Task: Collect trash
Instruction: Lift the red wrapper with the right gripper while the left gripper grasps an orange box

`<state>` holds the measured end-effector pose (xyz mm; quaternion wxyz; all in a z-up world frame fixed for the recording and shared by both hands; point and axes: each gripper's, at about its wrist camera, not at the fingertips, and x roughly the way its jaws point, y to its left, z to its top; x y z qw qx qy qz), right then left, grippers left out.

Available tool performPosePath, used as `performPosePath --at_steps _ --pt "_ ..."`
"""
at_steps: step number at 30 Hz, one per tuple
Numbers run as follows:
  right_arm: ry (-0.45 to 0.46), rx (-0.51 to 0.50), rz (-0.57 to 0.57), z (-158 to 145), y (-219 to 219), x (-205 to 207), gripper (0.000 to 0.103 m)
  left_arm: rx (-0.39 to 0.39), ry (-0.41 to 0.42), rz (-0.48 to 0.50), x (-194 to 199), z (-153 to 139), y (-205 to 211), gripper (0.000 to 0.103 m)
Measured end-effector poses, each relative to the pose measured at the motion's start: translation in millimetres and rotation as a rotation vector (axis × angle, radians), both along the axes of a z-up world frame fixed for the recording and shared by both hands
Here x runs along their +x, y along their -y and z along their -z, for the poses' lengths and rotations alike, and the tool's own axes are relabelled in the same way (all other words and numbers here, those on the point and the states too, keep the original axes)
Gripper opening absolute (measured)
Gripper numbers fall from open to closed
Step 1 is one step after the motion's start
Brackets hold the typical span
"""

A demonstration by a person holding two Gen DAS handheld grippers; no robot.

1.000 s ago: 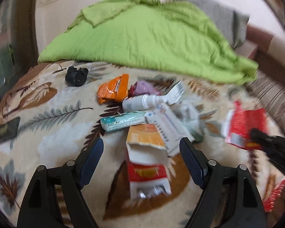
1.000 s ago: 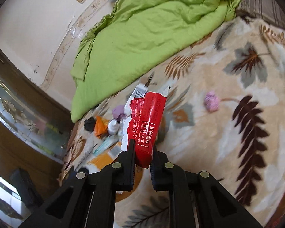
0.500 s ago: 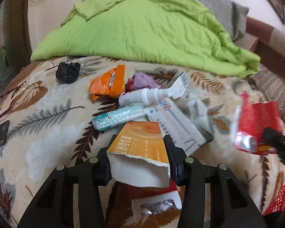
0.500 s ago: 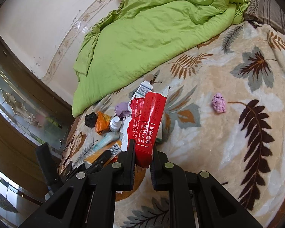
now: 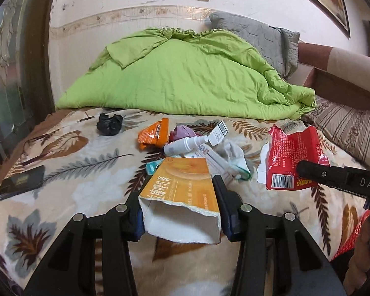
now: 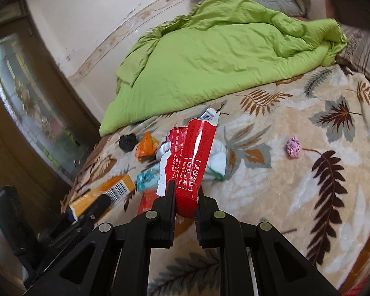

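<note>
With the left gripper [image 5: 180, 194] clamped on the torn orange carton [image 5: 182, 185] and the right gripper [image 6: 186, 197] on the red wrapper [image 6: 192, 157] (both thin, flimsy), either could probably slip free onto the bed [image 5: 69, 172].

Soft even daylight, faint shadows, strong fisheye bending (dark vignetted corners), slight blur at the edges

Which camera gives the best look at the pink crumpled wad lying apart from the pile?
Right wrist view: the pink crumpled wad lies unobstructed on the leaf-print blanket. The left wrist view does not show it.
</note>
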<state>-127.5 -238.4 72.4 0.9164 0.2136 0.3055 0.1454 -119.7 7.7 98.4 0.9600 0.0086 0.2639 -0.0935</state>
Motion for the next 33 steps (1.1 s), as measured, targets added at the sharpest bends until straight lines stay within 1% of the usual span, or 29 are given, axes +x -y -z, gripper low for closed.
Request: performPosePath --at_steps 4,6,8,11,13,18,21,33 --pt "0.016 -0.064 -0.015 1 -6 -20 0.014 0.025 0.033 -0.002 -11 -2 2 0.046" --pt "0.023 -0.082 -0.016 2 -5 -28 0.014 0.031 0.042 -0.004 -13 -2 3 0.046" --pt "0.029 -0.078 -0.020 2 -3 -34 0.014 0.036 0.042 0.000 -12 -1 5 0.046" --pt "0.052 -0.100 -0.019 -1 -4 -40 0.014 0.077 0.057 -0.001 -13 2 12 0.046" --pt "0.057 -0.120 -0.021 0 -6 -41 0.014 0.087 0.060 0.001 -14 4 15 0.046" --pt "0.041 -0.098 -0.014 2 -3 -35 0.014 0.147 0.091 0.001 -17 7 23 0.046" --pt "0.039 -0.099 -0.013 2 -3 -34 0.014 0.168 0.105 -0.002 -19 7 24 0.046" --pt "0.042 -0.128 -0.017 4 -10 -33 0.014 0.160 0.100 -0.008 -17 7 18 0.046"
